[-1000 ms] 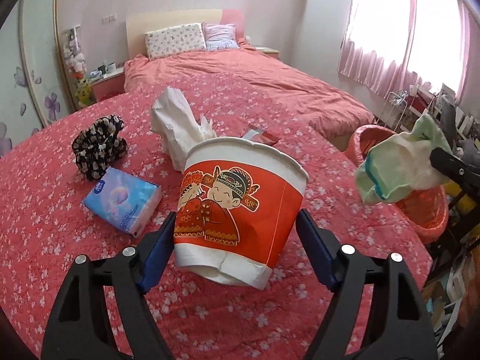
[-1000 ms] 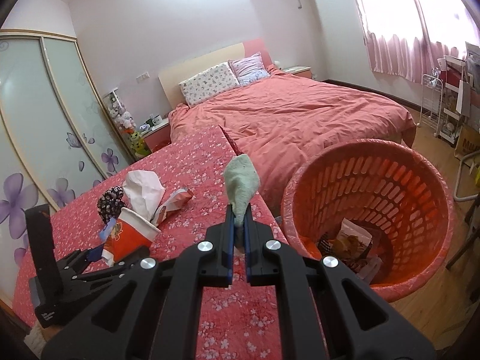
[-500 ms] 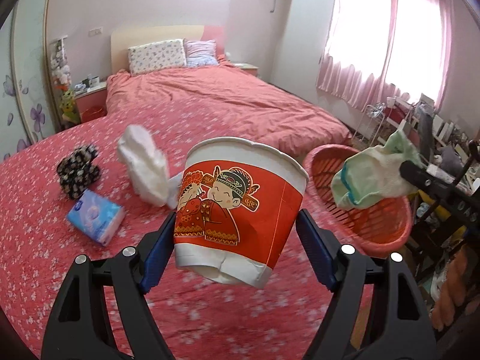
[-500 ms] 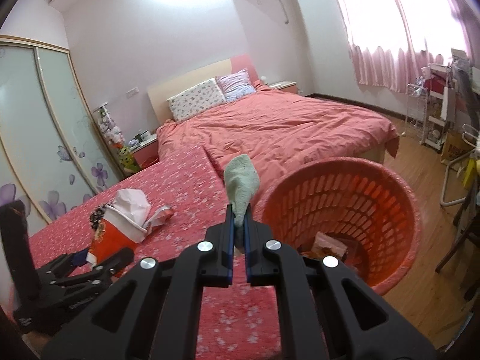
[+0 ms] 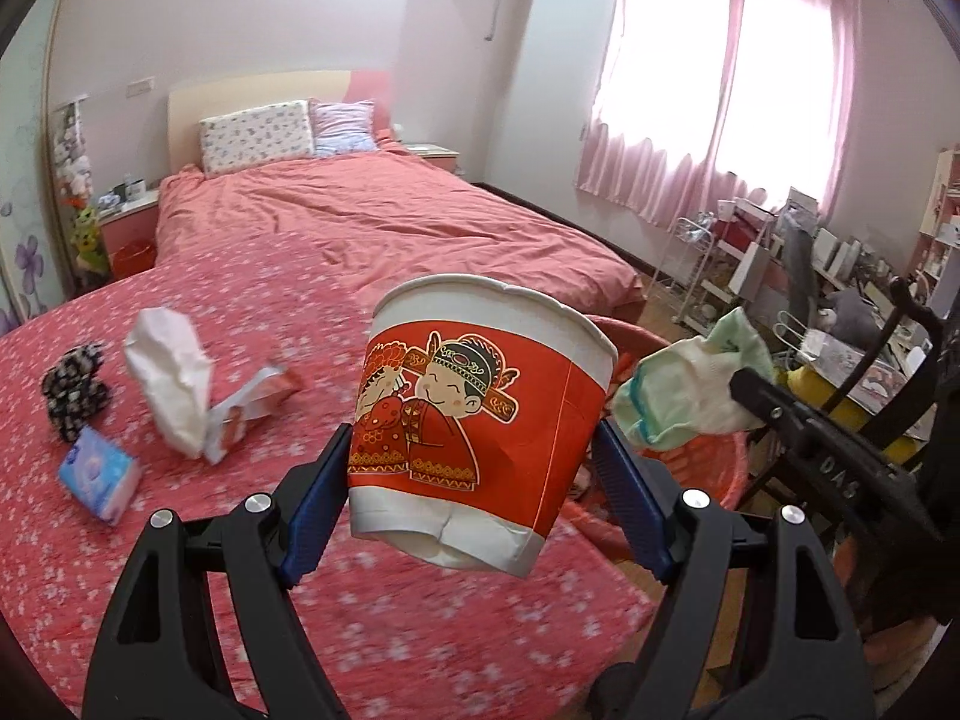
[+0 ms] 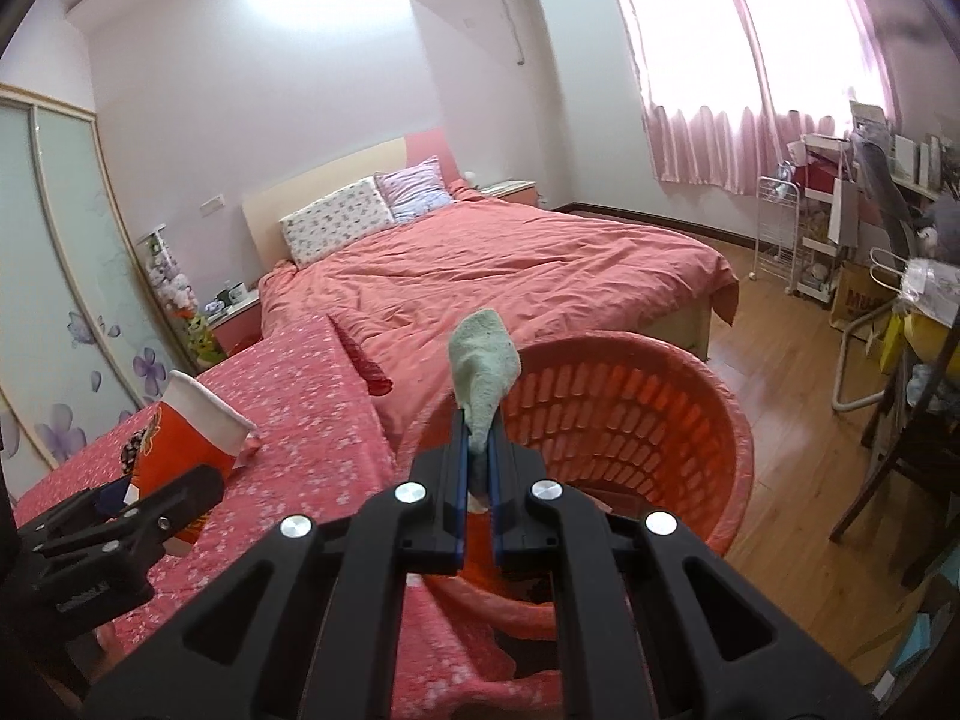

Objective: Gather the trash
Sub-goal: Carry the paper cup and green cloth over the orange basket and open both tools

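Note:
My left gripper (image 5: 474, 474) is shut on a red and white paper cup (image 5: 480, 444) with a cartoon couple, held above the floral pink cover near its right edge. The cup also shows in the right wrist view (image 6: 186, 450). My right gripper (image 6: 475, 438) is shut on a pale green and white cloth (image 6: 483, 369), held over the near rim of the orange trash basket (image 6: 660, 414). In the left wrist view the cloth (image 5: 690, 390) hangs over the basket (image 5: 720, 468).
On the floral cover lie a crumpled white tissue (image 5: 171, 384), a red and white wrapper (image 5: 258, 405), a blue tissue pack (image 5: 99, 474) and a black patterned item (image 5: 72, 390). A bed (image 6: 510, 276) is beyond. Shelves and chairs (image 6: 888, 300) crowd the right.
Both grippers have moved right, toward the basket, and risen. The cloth is now over the basket's rim. The cup has gone from over the cover's middle to its right edge.

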Demonstrator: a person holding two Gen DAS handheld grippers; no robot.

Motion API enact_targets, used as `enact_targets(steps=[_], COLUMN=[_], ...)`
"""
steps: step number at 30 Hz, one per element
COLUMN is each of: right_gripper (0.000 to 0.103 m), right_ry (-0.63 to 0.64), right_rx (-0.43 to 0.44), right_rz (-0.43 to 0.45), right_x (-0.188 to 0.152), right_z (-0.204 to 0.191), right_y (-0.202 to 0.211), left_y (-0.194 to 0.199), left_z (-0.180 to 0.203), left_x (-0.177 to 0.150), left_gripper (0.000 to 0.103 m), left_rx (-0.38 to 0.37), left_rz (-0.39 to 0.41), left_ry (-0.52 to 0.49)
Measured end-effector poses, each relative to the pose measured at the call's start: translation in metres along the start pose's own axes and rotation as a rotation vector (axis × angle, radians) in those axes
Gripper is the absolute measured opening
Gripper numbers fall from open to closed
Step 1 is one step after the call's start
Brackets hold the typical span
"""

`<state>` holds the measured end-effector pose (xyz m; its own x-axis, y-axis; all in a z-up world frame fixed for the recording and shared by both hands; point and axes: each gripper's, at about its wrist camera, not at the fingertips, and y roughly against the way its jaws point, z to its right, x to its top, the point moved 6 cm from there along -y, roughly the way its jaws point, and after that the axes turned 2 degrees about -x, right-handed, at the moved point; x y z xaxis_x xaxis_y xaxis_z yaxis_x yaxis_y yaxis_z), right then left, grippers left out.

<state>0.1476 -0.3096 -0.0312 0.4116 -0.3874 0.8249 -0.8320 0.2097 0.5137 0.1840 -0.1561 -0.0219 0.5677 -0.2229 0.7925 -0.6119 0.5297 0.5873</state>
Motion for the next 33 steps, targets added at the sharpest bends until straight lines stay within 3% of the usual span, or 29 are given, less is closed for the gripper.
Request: enact_targets(steps=[13, 33], right_gripper=[0.006, 0.007], right_ry=[-0.052, -0.099], right_rx=[-0.038, -0.051], right_rz=[-0.005, -0.031], right_x=[-0.001, -0.001], right_z=[0.042, 0.075], right_y=[-0.017, -0.048], left_y=[-0.032, -0.08], left_z=[0.041, 0.072], left_x=[0.003, -0.004], left_gripper=[0.078, 0.078], left_rx=[-0.078, -0.117], left_rz=[-0.015, -0.103], left_ry=[-0.042, -0.063])
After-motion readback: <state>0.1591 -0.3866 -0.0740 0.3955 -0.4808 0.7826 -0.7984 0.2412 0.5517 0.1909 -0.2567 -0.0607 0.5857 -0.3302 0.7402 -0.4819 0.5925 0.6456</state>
